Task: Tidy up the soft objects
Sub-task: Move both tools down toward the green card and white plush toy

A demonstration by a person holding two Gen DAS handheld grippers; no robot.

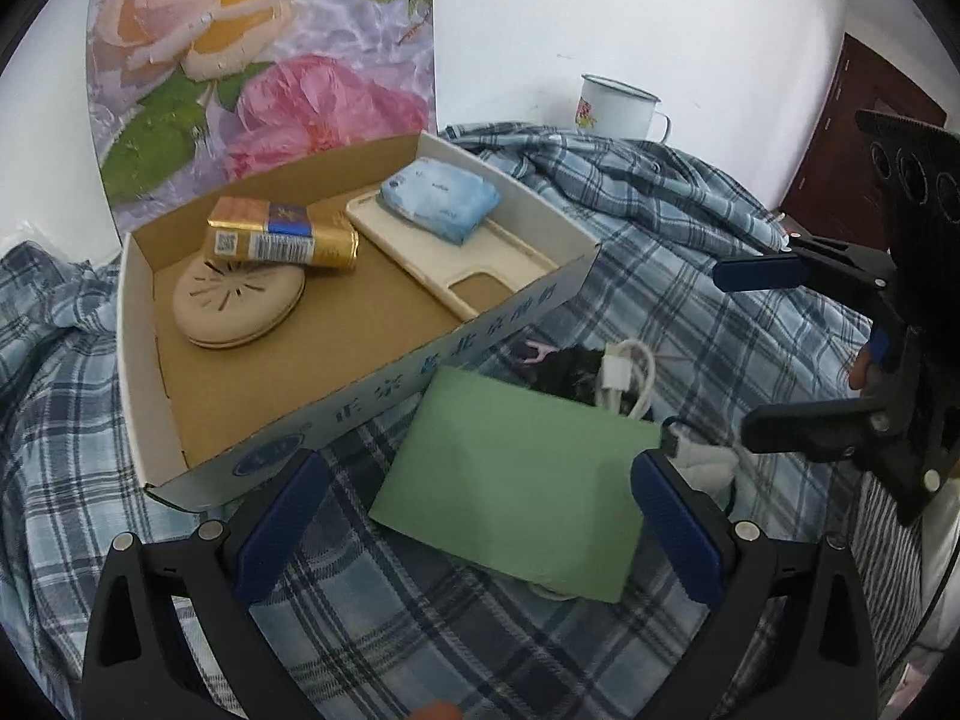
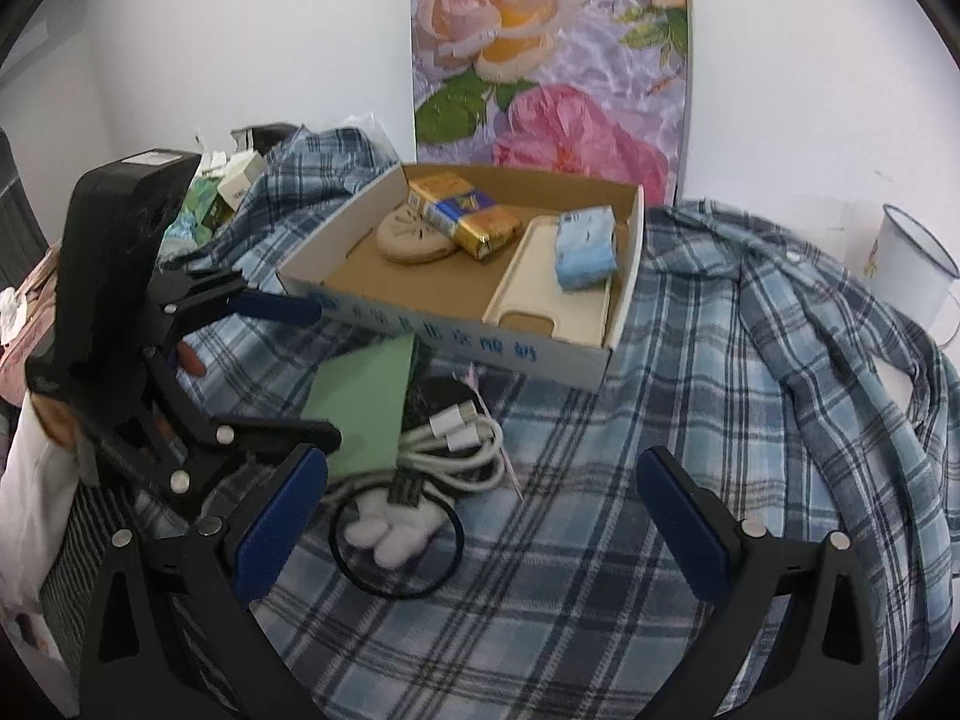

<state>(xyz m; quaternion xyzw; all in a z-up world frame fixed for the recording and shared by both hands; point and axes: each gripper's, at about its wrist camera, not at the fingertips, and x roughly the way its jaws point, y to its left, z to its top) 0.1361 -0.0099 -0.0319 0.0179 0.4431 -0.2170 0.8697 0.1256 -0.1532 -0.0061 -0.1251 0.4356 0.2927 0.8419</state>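
A: While both grippers are held with fingers apart and empty, the left gripper (image 1: 480, 534) is poised over the green pad (image 1: 516, 480) beside the cardboard tray (image 1: 384, 372).

B: If closed carelessly, the white cable (image 2: 456, 444) could be snagged and dragged.

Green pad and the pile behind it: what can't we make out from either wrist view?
- Dark item behind the green pad: left wrist view, mostly hidden by the pad and the white cable; identity unclear.
- Pad's underside: hidden in both views.
- Black loop with white fluffy piece: right wrist view, partly covered by the cable.
- Box lettering: blurred.
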